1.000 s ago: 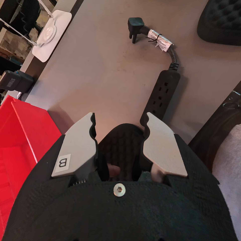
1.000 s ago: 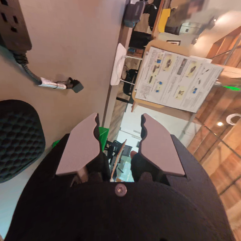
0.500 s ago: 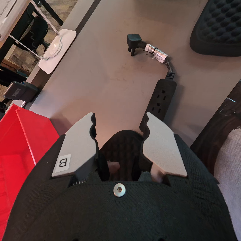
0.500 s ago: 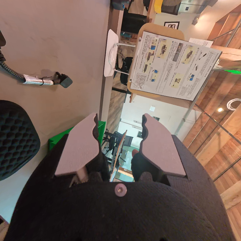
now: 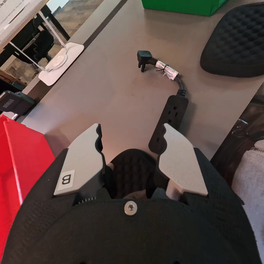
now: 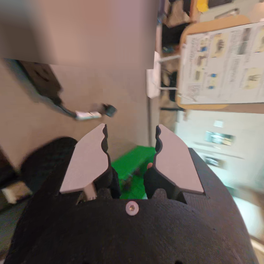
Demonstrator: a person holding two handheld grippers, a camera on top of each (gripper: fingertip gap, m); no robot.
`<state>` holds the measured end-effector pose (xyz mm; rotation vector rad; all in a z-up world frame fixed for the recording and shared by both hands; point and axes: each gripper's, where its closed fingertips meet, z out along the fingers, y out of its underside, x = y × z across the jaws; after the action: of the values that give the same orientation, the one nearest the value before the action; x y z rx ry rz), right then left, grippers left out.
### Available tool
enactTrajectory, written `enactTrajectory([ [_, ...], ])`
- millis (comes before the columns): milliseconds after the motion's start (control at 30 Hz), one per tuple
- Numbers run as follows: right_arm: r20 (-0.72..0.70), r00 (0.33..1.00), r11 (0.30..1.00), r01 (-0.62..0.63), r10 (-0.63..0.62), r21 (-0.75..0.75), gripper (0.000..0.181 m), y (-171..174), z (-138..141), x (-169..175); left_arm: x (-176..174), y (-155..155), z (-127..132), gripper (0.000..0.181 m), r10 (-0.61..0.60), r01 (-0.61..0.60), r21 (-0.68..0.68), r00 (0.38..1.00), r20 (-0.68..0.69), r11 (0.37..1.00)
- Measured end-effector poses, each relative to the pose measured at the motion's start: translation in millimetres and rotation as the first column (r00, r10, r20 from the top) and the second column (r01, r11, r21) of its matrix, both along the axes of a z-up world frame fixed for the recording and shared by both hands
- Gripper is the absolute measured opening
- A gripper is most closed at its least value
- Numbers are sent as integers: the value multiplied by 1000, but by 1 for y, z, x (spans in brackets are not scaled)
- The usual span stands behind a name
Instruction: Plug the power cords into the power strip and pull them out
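A black power strip (image 5: 170, 118) lies on the grey table (image 5: 108, 92), its near end behind my left gripper's right finger (image 5: 178, 154). Its short braided cord bends to a black plug (image 5: 143, 57) lying loose farther off, with a white tag (image 5: 167, 70) on the cord. My left gripper (image 5: 132, 125) is open and empty above the table, just left of the strip. My right gripper (image 6: 131, 126) is open and empty. In the blurred right wrist view the strip (image 6: 41, 80) and the plug (image 6: 110, 110) show at the left.
A red bin (image 5: 17, 164) stands at the left, a green bin (image 5: 181, 7) at the far end, also showing in the right wrist view (image 6: 132, 160). Black dimpled pads lie at the right (image 5: 235, 47) and under my left gripper (image 5: 131, 170). A white stand base (image 5: 61, 64) sits at the table edge. Left tips and right tips are each some 20 centimeters from the white tag (image 5: 167, 70). My right wrist view (image 6: 88, 114) looks at it from another angle. The black plug (image 5: 143, 57) is about 20 centimeters from both grippers' fingertips. Look for it in the right wrist view (image 6: 110, 108) too.
My left gripper has pulled back and up, so the strip and plug look smaller and the green bin has come into view. My right gripper has swung fast, blurring its view.
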<state>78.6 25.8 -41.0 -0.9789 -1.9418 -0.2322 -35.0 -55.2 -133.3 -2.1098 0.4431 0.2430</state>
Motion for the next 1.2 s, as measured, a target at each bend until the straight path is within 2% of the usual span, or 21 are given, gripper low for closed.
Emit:
enactTrajectory([
  [33,-30,998,985,-52,47,-163,69,-9,-19,-6,-1,0,-2,81,5,-5,8,1000,26,1000],
  [67,-75,993,939,-107,87,-328,73,-19,-37,-13,-1,0,-4,84,7,-8,13,999,49,1000],
  [167,-235,970,675,-213,61,-706,85,-38,-72,-26,-6,-1,-11,97,26,-27,7,996,90,1000],
  [233,-324,946,523,-269,-14,-809,91,-36,-81,-32,-8,-1,-12,107,37,-39,14,991,129,999],
  [300,-397,913,449,-318,-91,-835,95,-28,-84,-33,-6,1,-10,118,27,-37,51,983,184,998],
  [367,-430,888,443,-324,-163,-836,99,-16,-88,-30,-6,4,-7,129,30,-51,86,974,223,995],
  [500,-448,858,487,-289,-250,-825,106,6,-99,-17,-5,10,-11,144,41,-63,84,969,243,994],
  [567,-456,847,498,-281,-274,-821,110,15,-100,-15,-3,11,-15,144,36,-53,67,971,238,996],
  [767,-421,845,461,-246,-328,-853,127,29,-114,-16,-5,10,-23,144,34,-44,44,975,219,998],
  [867,-421,842,444,-252,-339,-860,128,30,-113,-16,-9,8,-26,144,47,-54,30,976,213,998],
  [1033,-429,845,454,-260,-320,-852,130,28,-113,-17,-12,7,-34,144,48,-49,4,982,185,999],
  [1133,-404,859,454,-238,-314,-859,129,27,-119,-18,-6,8,-40,141,16,-13,-18,985,174,1000],
  [1200,-396,866,454,-232,-306,-860,128,25,-121,-19,4,8,-45,131,-34,41,-40,984,174,998],
])
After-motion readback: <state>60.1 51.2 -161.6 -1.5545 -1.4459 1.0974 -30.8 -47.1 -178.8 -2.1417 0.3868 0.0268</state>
